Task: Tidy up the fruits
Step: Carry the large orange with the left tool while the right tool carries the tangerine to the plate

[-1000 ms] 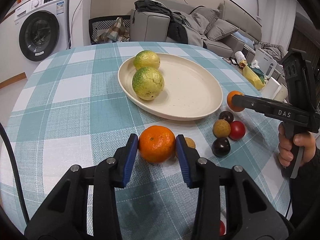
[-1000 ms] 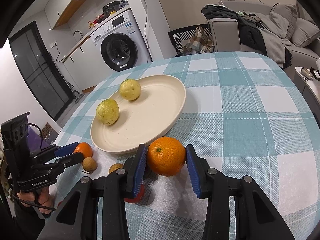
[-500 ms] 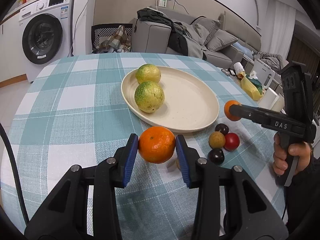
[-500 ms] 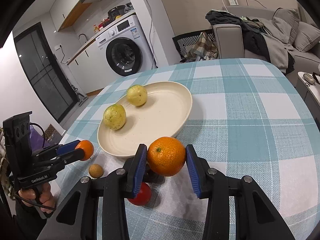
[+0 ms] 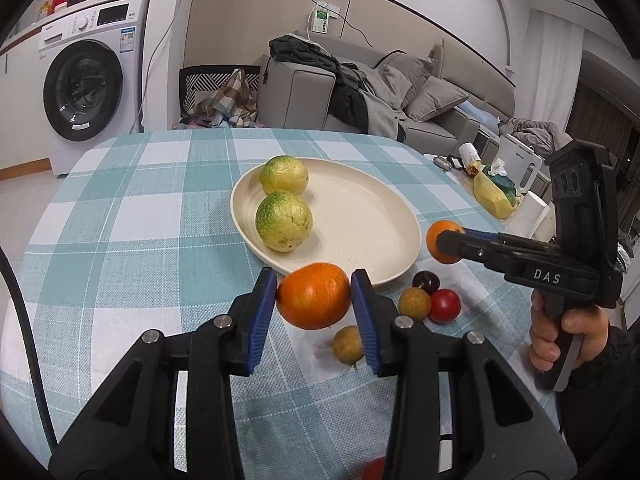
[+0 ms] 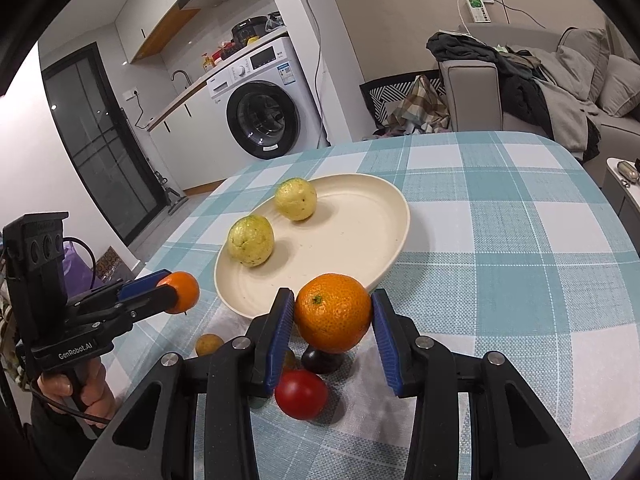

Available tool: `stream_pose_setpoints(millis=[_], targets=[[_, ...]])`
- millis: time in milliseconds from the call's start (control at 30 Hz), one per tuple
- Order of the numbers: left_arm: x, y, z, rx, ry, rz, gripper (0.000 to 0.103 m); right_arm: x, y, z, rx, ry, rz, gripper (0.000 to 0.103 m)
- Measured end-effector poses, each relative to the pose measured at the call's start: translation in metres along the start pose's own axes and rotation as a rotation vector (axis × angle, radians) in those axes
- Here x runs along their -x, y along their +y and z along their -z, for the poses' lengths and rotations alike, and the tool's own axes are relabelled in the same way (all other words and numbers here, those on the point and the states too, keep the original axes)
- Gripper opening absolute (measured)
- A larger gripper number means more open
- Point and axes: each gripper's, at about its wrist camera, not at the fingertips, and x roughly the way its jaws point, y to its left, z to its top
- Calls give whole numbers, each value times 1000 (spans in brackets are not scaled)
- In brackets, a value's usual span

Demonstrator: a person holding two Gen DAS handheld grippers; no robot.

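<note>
We've got one orange in each pair of tongs, both lifted clear of the table (image 5: 132,208). Left tongs (image 5: 314,304) are clenched on the left orange (image 5: 313,301), blue pads pressing both sides; right tongs (image 6: 333,322) clamp the right orange (image 6: 334,312) the same way. The plate (image 5: 360,216) sits straight ahead of both, w/ its near rim just beyond each orange in the wrist views. Two yellow-green fruits (image 5: 285,221) already lie on the plate's left part, as seen from the left wrist, so the bare right part is the open spot. Judging by that, the right orange has the clearer drop, approx over the rim on its side; the left orange would have to go in beside the nearer green fruit w/o knocking it. Oranges are round, so no long axis to worry about. Small fruits, incl. a tomato (image 6: 301,394), remain on the table below the tongs, near the rim.
</note>
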Motion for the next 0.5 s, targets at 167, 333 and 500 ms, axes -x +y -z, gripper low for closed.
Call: stream_pose_setpoints(millis=[167,333,500], targets=[[-17,-5,9,-47,68,-62,29,-4,4,2,15,14,0,41],[-22,1,11,-47,86,-101,29,-5,5,3,18,22,-4,41],[-29,6,12,-26,128,-83,44,-5,5,3,16,19,-5,41]])
